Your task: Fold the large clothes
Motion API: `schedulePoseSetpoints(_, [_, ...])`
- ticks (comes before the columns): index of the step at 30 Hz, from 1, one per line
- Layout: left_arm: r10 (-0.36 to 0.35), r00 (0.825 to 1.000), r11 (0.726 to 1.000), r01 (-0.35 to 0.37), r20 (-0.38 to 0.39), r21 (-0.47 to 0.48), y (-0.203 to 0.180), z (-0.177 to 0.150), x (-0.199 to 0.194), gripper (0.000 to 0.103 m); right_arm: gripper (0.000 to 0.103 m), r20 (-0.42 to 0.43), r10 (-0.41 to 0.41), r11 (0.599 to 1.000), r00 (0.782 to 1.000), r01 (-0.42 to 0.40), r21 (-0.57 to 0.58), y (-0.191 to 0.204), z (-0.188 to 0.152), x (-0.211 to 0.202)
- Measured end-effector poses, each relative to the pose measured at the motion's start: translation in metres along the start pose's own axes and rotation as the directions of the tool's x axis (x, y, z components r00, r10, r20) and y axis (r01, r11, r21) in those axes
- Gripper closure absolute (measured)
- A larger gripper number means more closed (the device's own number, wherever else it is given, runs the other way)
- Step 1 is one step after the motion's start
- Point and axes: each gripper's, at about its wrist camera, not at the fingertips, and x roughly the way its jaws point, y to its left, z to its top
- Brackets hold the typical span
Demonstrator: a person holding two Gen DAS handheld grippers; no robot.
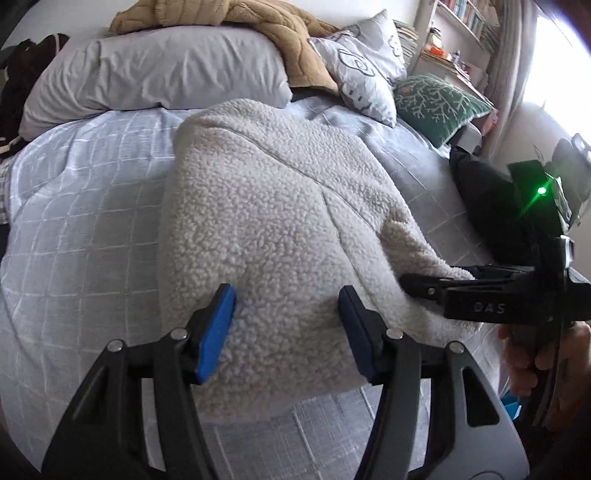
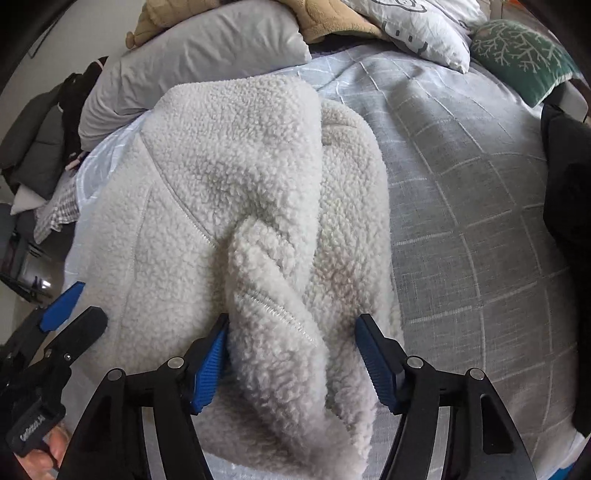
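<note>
A cream fleece jacket (image 1: 273, 206) lies partly folded on the bed, also filling the right wrist view (image 2: 229, 184). My left gripper (image 1: 286, 306) is open, its blue pads either side of the jacket's near edge. My right gripper (image 2: 291, 332) is open with a bunched fold of fleece (image 2: 280, 325) lying between its jaws. In the left wrist view the right gripper (image 1: 417, 282) reaches in from the right at the jacket's right edge. In the right wrist view the left gripper (image 2: 74, 310) shows at the lower left by the jacket's left edge.
The bed has a grey-blue checked duvet (image 1: 81, 206). At the head lie a grey pillow (image 1: 159, 77), a tan blanket (image 1: 280, 33), a patterned pillow (image 1: 365, 70) and a green cushion (image 1: 439, 103). Dark clothing (image 2: 569, 206) lies at the right edge. Shelves (image 1: 461, 33) stand behind.
</note>
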Motion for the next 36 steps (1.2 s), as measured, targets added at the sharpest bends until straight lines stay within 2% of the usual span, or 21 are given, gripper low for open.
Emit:
schedulePoseSetpoints(3, [0.032,0.999,0.999,-0.033,-0.020,-0.036,-0.010,-0.003,-0.019,0.036,0.033,0.025,-0.042,0.999,0.999,0.043,-0.030,0.006,-0.001,-0.030])
schedulePoseSetpoints(6, [0.040,0.998,0.992,-0.044,-0.039,-0.118,-0.007,-0.005,-0.036,0.028,0.032,0.081,-0.122,0.988,0.989,0.128,-0.083,0.017,-0.009,-0.066])
schedulePoseSetpoints(9, [0.096,0.993,0.976,-0.106,-0.062,-0.188,-0.005,-0.011,-0.051,0.020,0.023,0.145,-0.167,0.976,0.975,0.184,-0.115,0.026,-0.029,-0.095])
schedulePoseSetpoints(12, [0.211,0.974,0.959,-0.223,-0.085,-0.176,-0.013,-0.025,-0.063,0.013,0.017,0.197,-0.181,0.973,0.964,0.205,-0.107,0.032,-0.045,-0.113])
schedulePoseSetpoints(13, [0.227,0.970,0.957,-0.239,-0.087,-0.165,-0.016,-0.030,-0.066,0.008,0.016,0.205,-0.188,0.972,0.960,0.211,-0.100,0.033,-0.051,-0.119])
schedulePoseSetpoints(15, [0.251,0.962,0.951,-0.266,-0.108,-0.160,-0.021,-0.044,-0.070,0.005,0.012,0.208,-0.213,0.968,0.955,0.236,-0.090,0.034,-0.061,-0.126])
schedulePoseSetpoints(16, [0.260,0.958,0.947,-0.278,-0.121,-0.162,-0.023,-0.049,-0.071,0.005,0.009,0.205,-0.229,0.964,0.951,0.251,-0.083,0.035,-0.066,-0.127])
schedulePoseSetpoints(20, [0.302,0.942,0.935,-0.323,-0.148,-0.146,-0.035,-0.067,-0.074,0.003,0.009,0.228,-0.276,0.955,0.934,0.294,-0.049,0.037,-0.089,-0.128])
schedulePoseSetpoints(24, [0.374,0.918,0.915,-0.388,-0.129,-0.111,-0.047,-0.080,-0.077,0.001,0.009,0.218,-0.275,0.955,0.936,0.293,-0.050,0.043,-0.104,-0.121])
schedulePoseSetpoints(30, [0.362,0.920,0.916,-0.381,-0.152,-0.127,-0.045,-0.086,-0.068,0.001,0.009,0.239,-0.289,0.941,0.927,0.321,-0.104,0.058,-0.107,-0.113])
schedulePoseSetpoints(36, [0.386,0.913,0.907,-0.402,-0.131,-0.128,-0.043,-0.085,-0.073,0.001,0.009,0.229,-0.275,0.944,0.934,0.307,-0.118,0.061,-0.108,-0.107])
